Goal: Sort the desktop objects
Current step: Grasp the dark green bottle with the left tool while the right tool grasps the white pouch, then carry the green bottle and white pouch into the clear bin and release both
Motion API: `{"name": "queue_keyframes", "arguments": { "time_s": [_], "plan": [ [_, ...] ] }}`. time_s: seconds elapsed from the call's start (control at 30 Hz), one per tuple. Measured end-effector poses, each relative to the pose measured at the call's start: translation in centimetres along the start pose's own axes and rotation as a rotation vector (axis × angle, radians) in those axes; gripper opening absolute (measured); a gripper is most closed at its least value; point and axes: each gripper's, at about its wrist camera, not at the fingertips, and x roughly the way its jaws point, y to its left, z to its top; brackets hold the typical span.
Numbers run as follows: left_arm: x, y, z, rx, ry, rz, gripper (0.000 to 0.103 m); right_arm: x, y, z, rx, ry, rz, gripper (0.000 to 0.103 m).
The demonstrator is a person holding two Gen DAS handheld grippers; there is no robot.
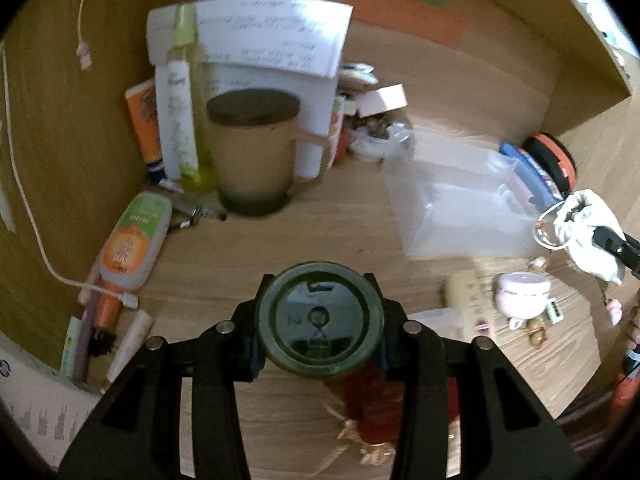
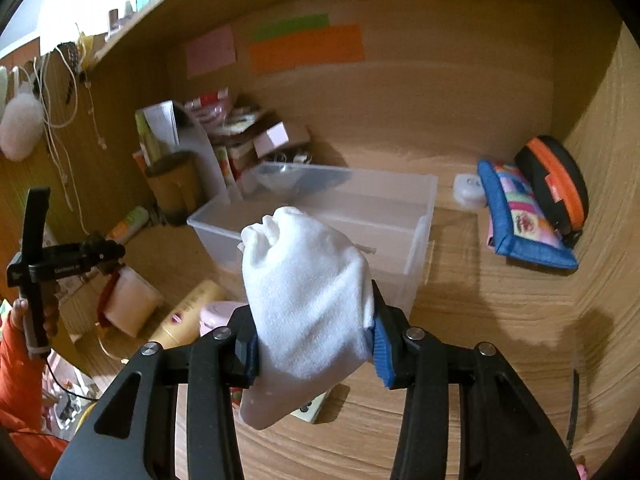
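Left gripper [image 1: 319, 330] clamps a jar [image 1: 319, 326]; right gripper [image 2: 314, 346] clamps a white pouch [image 2: 306, 300] just before the clear bin [image 2: 320, 216]. Bin looks nearly empty; sorting barely started, bottles and tubes beside it remain.

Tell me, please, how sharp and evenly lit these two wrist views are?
Left wrist view: the brown lidded mug and yellow-green spray bottle smear with motion blur, while the dark green round jar in the left hand-held gripper stays crisp. Right wrist view: sharper overall, the white cloth pouch is in focus, bright overexposure at upper left, and fisheye bending curves the wooden desk.
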Motion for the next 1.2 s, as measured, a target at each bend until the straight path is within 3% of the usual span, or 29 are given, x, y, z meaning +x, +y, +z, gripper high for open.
{"name": "queue_keyframes", "arguments": {
  "time_s": [0.33,0.77,1.2],
  "plan": [
    [-1.7,-3.5,3.0,0.022,-0.075,-0.093,0.041,-2.1,-1.2,0.8,0.039,-0.080,0.022,0.039],
    [0.3,-7.6,6.8,0.027,-0.091,-0.247,0.041,-1.7,-2.8,2.7,0.062,-0.112,0.048,0.039],
    [4.0,-11.0,10.3,0.072,-0.055,-0.269,0.041,0.8,-3.9,5.3,0.063,-0.111,0.065,0.039]
  ]
}}
